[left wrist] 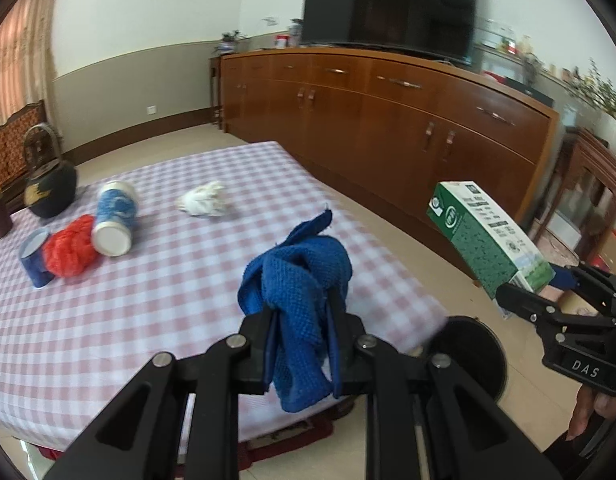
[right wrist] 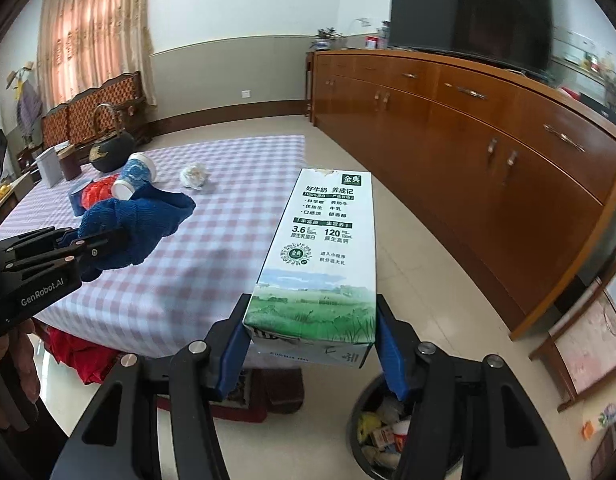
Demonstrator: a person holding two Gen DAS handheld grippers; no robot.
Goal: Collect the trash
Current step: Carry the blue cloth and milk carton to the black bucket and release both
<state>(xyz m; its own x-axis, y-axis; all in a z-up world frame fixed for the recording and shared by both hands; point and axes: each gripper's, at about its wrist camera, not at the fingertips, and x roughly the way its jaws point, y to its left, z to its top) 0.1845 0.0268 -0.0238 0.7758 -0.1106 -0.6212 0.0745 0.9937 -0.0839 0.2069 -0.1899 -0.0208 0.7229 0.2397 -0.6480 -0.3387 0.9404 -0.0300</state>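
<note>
Partly hidden, my left gripper (left wrist: 298, 344) pinched a blue cloth (left wrist: 298, 280) over the checked table's (left wrist: 148, 300) near edge; my right gripper (right wrist: 310, 344) clamped a milk carton (right wrist: 322, 256) above the trash bin (right wrist: 358, 412), its rim mostly blocked.

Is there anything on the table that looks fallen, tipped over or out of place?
Yes. The blue-and-white cup lies on its side on the checked tablecloth, against a red crumpled thing. A smaller blue cup beside it is tipped too. A crumpled white tissue lies loose nearby.
</note>
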